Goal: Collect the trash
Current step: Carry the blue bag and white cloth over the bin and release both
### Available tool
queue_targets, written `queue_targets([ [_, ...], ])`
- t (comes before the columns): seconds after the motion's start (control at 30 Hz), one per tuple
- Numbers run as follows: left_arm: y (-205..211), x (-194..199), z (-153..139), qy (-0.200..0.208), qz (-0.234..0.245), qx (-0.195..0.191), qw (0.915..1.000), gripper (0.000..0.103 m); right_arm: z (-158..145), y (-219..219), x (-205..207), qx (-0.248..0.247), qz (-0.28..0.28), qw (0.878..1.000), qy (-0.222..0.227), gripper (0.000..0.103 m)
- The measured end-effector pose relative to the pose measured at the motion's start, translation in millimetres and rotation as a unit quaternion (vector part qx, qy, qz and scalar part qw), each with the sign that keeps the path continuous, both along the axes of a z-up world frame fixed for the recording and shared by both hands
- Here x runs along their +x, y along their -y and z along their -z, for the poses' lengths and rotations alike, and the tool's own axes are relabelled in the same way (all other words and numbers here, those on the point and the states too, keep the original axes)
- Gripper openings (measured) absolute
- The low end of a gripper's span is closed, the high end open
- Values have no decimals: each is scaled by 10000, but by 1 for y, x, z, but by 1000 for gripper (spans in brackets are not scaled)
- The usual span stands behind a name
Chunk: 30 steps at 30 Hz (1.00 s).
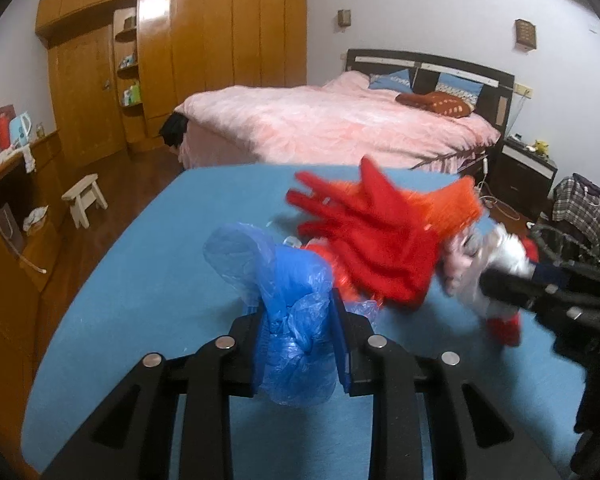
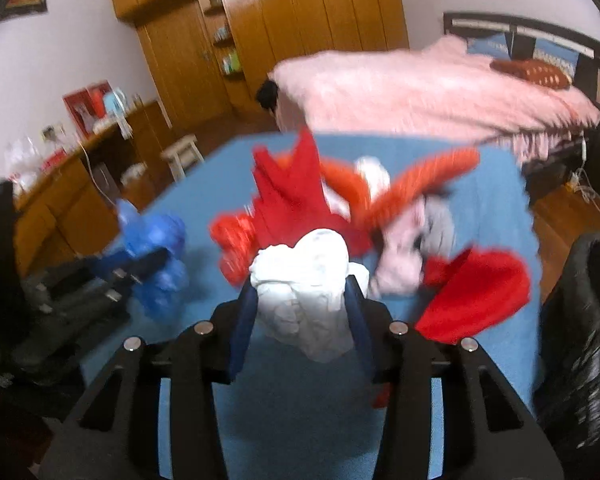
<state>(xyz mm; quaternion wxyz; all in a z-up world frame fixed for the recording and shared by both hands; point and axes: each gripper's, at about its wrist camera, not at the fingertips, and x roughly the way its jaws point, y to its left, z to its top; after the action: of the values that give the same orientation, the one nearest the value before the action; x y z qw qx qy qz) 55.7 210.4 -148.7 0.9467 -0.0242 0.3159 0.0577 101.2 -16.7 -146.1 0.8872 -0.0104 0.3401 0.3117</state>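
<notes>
My left gripper (image 1: 296, 312) is shut on a crumpled blue plastic bag (image 1: 288, 304) above the blue table (image 1: 140, 280). My right gripper (image 2: 302, 288) is shut on a crumpled white paper wad (image 2: 304, 280). A pile of red plastic and fabric trash (image 1: 372, 240) lies on the table between the two grippers, with pale pink and grey pieces (image 2: 412, 240) beside it. In the right wrist view the blue bag (image 2: 156, 252) and left gripper show at the left, and the red pile (image 2: 292, 196) sits just beyond the white wad. The right wrist view is motion-blurred.
A bed with a pink cover (image 1: 340, 120) stands behind the table. A wooden wardrobe (image 1: 204, 48) fills the back wall. A small white stool (image 1: 86, 198) stands on the wooden floor at left. A black bag (image 2: 580, 320) is at the table's right.
</notes>
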Motion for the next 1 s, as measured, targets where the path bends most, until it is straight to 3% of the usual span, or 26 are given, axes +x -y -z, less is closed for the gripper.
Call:
queue_targets([
  [0.2,36,5,-34,331,402,61,9986,28,-44,44,-3,144,550,9972,488,42],
  [0.5,117,26,-61,603,1264,-124,9901,28,-59,155,-2,-135,1799,9808,744,43],
  [0.8,224,50,-74,731,2367,-289,9684,28,-45,265,-7,-366,2858,9554,653,43],
  [1.0,290,67,-76,700,2934,-445,9524,28,-32,315,-8,-436,3325,9404,563,44],
])
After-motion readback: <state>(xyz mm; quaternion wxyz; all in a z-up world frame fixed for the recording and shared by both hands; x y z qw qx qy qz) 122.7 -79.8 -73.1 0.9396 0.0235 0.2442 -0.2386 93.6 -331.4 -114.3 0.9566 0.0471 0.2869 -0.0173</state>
